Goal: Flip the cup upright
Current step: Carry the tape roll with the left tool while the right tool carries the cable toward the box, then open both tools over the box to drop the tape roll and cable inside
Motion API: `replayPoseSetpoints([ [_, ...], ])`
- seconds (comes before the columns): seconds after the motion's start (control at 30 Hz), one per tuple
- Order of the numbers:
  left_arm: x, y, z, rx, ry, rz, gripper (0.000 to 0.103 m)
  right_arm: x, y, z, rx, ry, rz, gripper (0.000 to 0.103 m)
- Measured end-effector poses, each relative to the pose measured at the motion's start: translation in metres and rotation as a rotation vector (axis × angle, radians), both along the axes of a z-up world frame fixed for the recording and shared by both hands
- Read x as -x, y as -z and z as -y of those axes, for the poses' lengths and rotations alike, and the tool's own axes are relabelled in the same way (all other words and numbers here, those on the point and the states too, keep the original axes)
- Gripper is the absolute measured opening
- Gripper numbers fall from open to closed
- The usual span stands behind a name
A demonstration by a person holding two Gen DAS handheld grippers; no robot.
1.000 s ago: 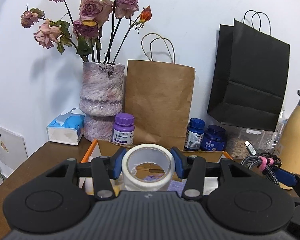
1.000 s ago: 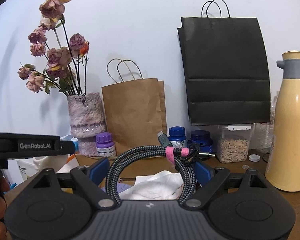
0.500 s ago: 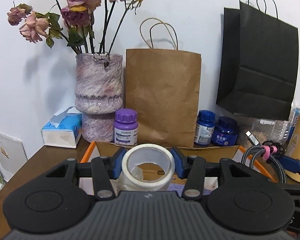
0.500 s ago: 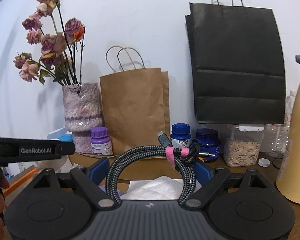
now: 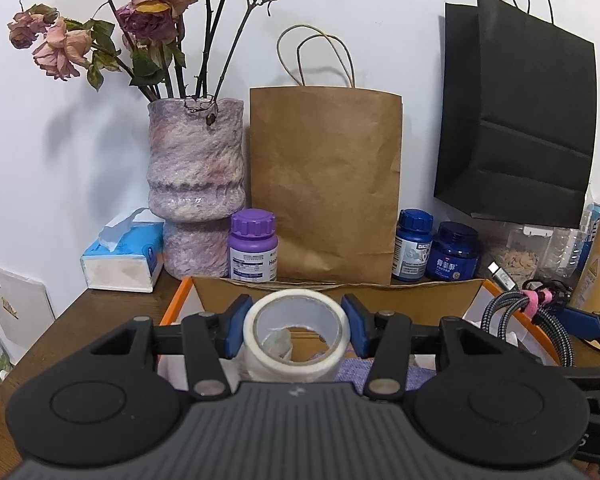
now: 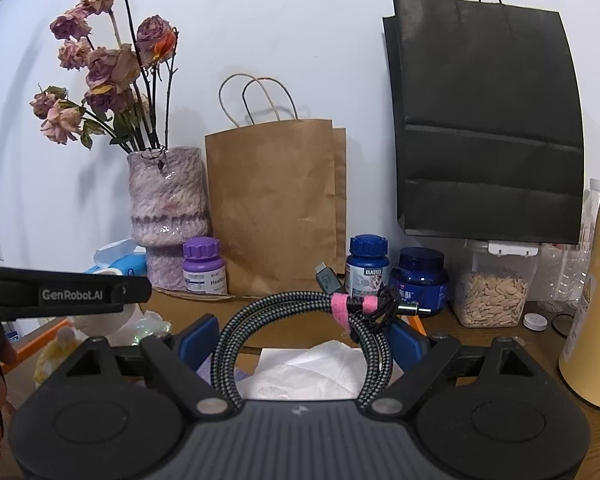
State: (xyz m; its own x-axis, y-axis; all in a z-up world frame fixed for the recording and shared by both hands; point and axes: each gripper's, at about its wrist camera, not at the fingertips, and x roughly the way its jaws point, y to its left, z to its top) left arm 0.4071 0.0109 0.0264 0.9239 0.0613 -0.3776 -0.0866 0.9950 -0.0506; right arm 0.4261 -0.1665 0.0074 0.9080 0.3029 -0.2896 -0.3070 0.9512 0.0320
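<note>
No cup shows in either view. My left gripper (image 5: 296, 330) is shut on a roll of white tape (image 5: 284, 364), which stands on edge between the blue pads with its hole facing the camera. My right gripper (image 6: 300, 340) is shut on a coiled braided cable (image 6: 236, 332) bound with a pink strap (image 6: 340, 306). Both are held above an orange-edged cardboard box (image 5: 180, 292). The cable (image 5: 504, 312) also appears at the right of the left wrist view. The left gripper's body (image 6: 60, 292) crosses the left of the right wrist view.
At the back stand a vase of dried roses (image 5: 196, 184), a tissue box (image 5: 120, 256), a purple-capped bottle (image 5: 253, 250), a brown paper bag (image 5: 324, 184), two blue jars (image 6: 392, 272), a seed container (image 6: 494, 292) and a black bag (image 6: 484, 128). A yellow flask (image 6: 596, 300) stands right. White tissue (image 6: 312, 364) lies in the box.
Both grippers have moved forward toward the back wall, so the vase, bags and bottles look larger. The tape roll and the cable stay held as before.
</note>
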Motion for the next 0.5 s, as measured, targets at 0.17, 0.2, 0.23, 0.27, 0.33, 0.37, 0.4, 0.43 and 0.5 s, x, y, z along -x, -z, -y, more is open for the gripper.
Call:
replayPoseSetpoints([
  [0.17,0.0026,-0.0011,-0.0011,-0.003,-0.018,0.016,0.082,-0.0047,0.0021,0.0022,-0.010,0.000,-0.037,0.094],
  [0.2,0.0029,-0.0015,-0.0013,-0.006,-0.022,0.019,0.086,-0.0049,0.0027,0.0030,-0.015,-0.001,-0.044,0.096],
  [0.23,0.0029,-0.0016,-0.0018,-0.005,-0.025,0.020,0.089,-0.0047,0.0029,0.0038,-0.021,0.000,-0.042,0.099],
  [0.27,0.0029,-0.0014,-0.0024,-0.003,-0.030,0.021,0.098,-0.0041,0.0027,0.0043,-0.025,0.003,-0.038,0.103],
  [0.33,0.0036,-0.0016,-0.0031,-0.003,-0.044,0.028,0.103,-0.0026,0.0020,0.0053,-0.029,0.007,-0.029,0.103],
  [0.37,0.0036,-0.0016,-0.0036,-0.004,-0.048,0.028,0.103,-0.0021,0.0015,0.0056,-0.032,0.006,-0.028,0.103],
  [0.4,0.0035,-0.0017,-0.0040,-0.003,-0.049,0.027,0.103,-0.0019,0.0010,0.0058,-0.034,0.006,-0.029,0.103],
  [0.43,0.0032,-0.0016,-0.0047,0.000,-0.049,0.026,0.103,-0.0018,0.0007,0.0062,-0.035,0.006,-0.029,0.103],
  [0.5,0.0032,-0.0016,-0.0056,0.005,-0.054,0.024,0.103,-0.0014,0.0004,0.0066,-0.037,0.007,-0.029,0.103],
])
